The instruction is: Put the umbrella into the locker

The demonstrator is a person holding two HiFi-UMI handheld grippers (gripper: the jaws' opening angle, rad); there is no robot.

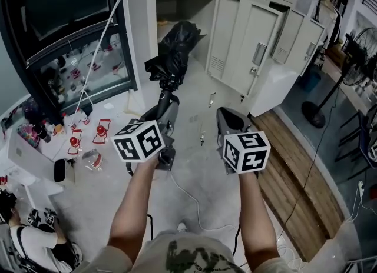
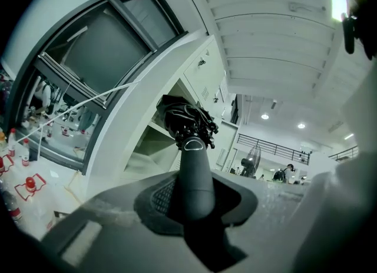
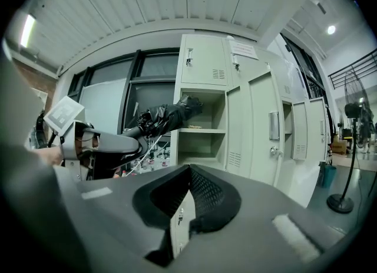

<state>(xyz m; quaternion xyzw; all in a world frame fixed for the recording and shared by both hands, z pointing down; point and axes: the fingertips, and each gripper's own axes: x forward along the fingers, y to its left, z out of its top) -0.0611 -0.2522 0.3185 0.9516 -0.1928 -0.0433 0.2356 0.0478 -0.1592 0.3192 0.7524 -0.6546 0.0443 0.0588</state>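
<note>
Umbrella held level in front of the open locker – its far end is hard to place.

The left gripper [image 1: 166, 108] is clamped on the handle of the folded black umbrella [image 1: 174, 51]. In its own view the handle [image 2: 196, 177] fills the gap and the bunched canopy covers the tip. Only the right gripper view shows the umbrella from the side: its tip lies over the locker [image 3: 203, 113] opening, above a shelf – inside or just before it, I cannot tell. The right gripper [image 1: 230, 119] has its fingertips together and holds nothing.
</note>
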